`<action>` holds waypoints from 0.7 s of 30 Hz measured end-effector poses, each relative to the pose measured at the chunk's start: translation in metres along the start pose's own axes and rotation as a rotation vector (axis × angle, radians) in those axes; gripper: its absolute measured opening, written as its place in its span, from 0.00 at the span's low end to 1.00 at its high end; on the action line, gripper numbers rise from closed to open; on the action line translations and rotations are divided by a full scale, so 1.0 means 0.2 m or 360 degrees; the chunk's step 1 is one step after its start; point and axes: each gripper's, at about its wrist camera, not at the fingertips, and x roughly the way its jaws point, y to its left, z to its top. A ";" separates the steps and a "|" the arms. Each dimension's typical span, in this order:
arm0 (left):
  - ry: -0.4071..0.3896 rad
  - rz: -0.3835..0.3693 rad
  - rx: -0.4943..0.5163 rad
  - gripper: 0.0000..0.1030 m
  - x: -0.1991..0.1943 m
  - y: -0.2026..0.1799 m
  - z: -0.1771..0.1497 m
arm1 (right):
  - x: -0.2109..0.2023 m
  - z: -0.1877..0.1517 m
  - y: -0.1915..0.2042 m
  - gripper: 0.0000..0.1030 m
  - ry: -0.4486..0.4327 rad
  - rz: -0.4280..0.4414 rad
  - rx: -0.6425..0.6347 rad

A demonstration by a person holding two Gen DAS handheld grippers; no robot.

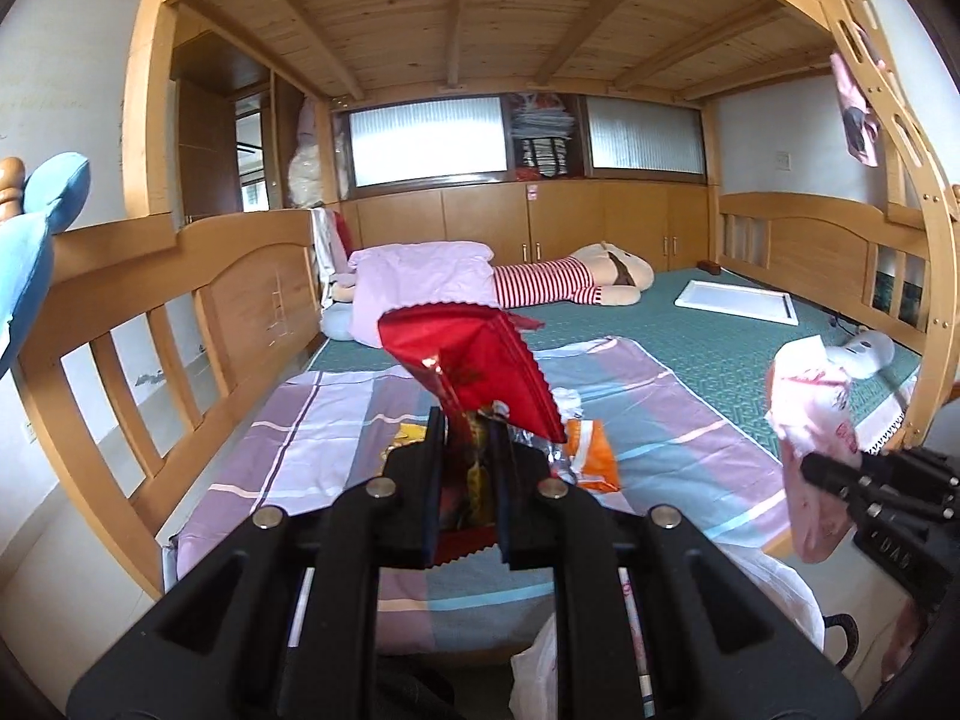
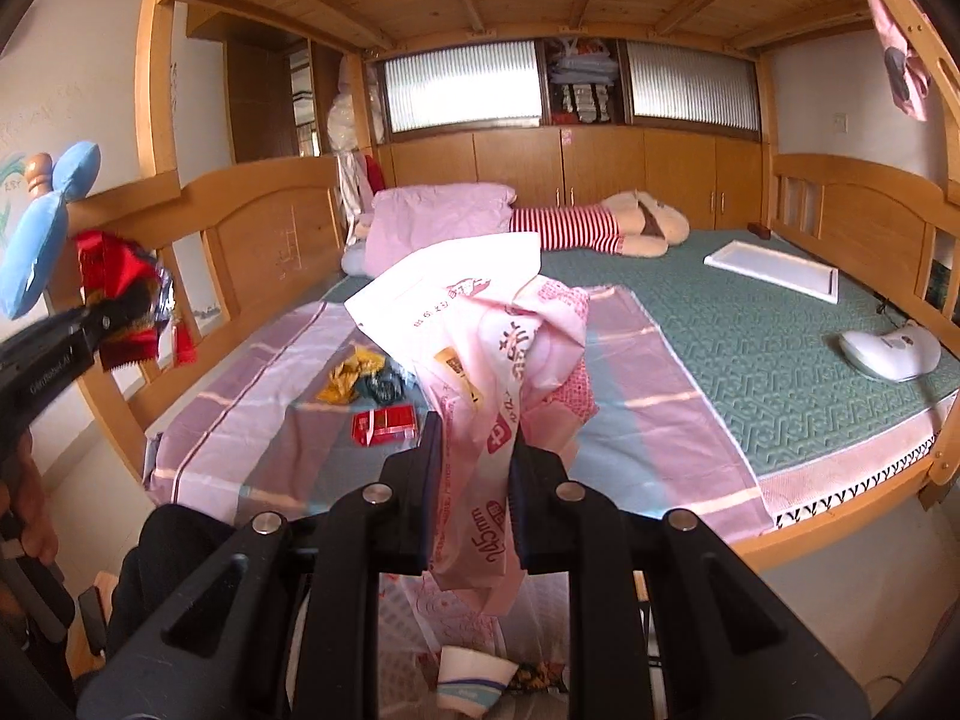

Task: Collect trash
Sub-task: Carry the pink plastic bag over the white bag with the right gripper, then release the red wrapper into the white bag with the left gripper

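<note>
My left gripper (image 1: 469,420) is shut on a red snack wrapper (image 1: 474,354) and holds it above the striped sheet; it also shows in the right wrist view (image 2: 120,288). My right gripper (image 2: 474,432) is shut on a pink plastic wrapper (image 2: 492,348), also seen at the right in the left wrist view (image 1: 810,420). More trash lies on the sheet: an orange wrapper (image 1: 591,456), a yellow wrapper (image 2: 351,375), a dark wrapper (image 2: 384,387) and a red packet (image 2: 384,426). A white plastic bag (image 1: 762,588) with a paper cup (image 2: 471,681) hangs below the bed edge.
The wooden bunk bed has a rail (image 1: 180,300) on the left and a green mat (image 2: 750,330). A pink pillow (image 2: 438,216), a striped plush doll (image 2: 600,225), a white board (image 2: 774,270) and a white cushion (image 2: 888,351) lie on it.
</note>
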 end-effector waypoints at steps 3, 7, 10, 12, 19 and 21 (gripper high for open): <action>0.0002 -0.0016 0.0029 0.14 0.00 -0.04 0.00 | 0.01 -0.04 -0.01 0.20 0.0037 0.0010 -0.0001; 0.0002 -0.0032 0.0056 0.14 0.00 -0.08 0.00 | 0.03 -0.07 -0.02 0.20 0.0066 0.0030 0.0003; 0.0009 -0.0041 0.0074 0.14 0.00 -0.11 -0.01 | 0.08 -0.12 -0.01 0.20 0.0160 0.0057 -0.0014; 0.0016 -0.0051 0.0079 0.14 0.01 -0.10 -0.02 | 0.14 -0.19 0.00 0.20 0.0294 0.0083 -0.0019; 0.0035 -0.0066 0.0092 0.14 0.03 -0.11 -0.04 | 0.16 -0.29 -0.04 0.44 0.0383 0.0095 0.0064; 0.0041 -0.0069 0.0095 0.15 0.04 -0.11 -0.04 | 0.12 -0.25 -0.07 0.55 0.0307 0.0068 0.0120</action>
